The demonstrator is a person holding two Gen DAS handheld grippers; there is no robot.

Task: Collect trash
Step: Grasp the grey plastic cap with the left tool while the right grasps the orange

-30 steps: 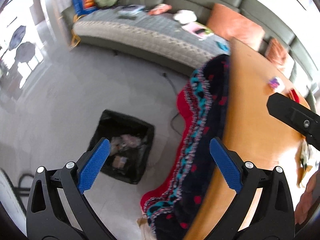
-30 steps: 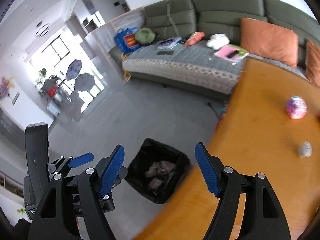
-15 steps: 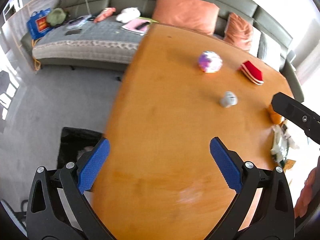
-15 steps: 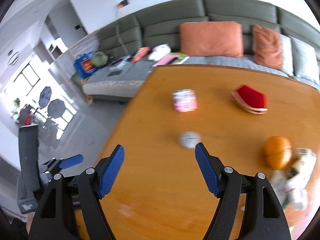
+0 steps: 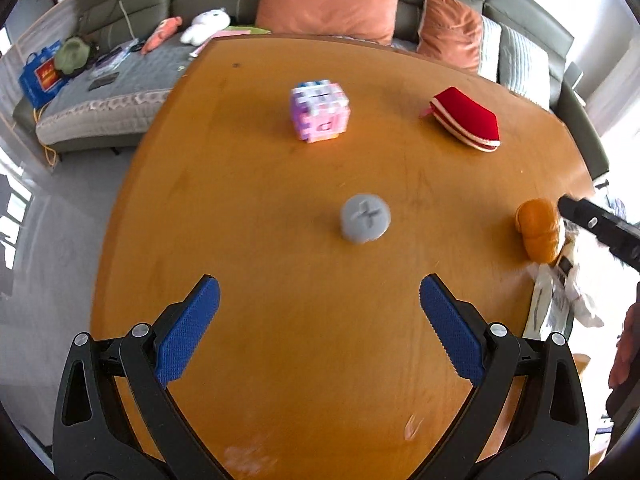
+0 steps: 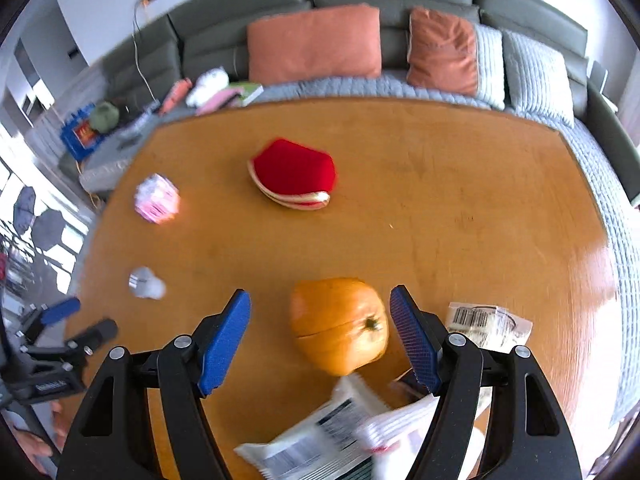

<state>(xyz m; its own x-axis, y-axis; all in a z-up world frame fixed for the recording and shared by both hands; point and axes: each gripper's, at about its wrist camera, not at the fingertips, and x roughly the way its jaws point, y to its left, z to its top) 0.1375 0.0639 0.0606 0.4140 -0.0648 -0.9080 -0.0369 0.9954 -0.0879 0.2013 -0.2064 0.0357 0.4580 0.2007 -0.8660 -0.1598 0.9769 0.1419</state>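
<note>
With both grippers empty, jaws spread, the step in hand is likely picking wrappers off the wooden table (image 6: 460,184). The right gripper (image 6: 320,340) should probably drop past the smooth, rounded orange pumpkin (image 6: 338,324) toward the crinkly white printed wrappers (image 6: 320,444) at its six o'clock, pinching a flat edge. The left gripper (image 5: 319,324) hovers over bare wood, a grey cross-slotted plug (image 5: 365,218) at twelve o'clock.

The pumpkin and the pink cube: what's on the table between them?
In the right wrist view, only bare table lies between the pumpkin and the pink cube. The red pouch sits farther back, and the grey cap nearer the edge.
</note>
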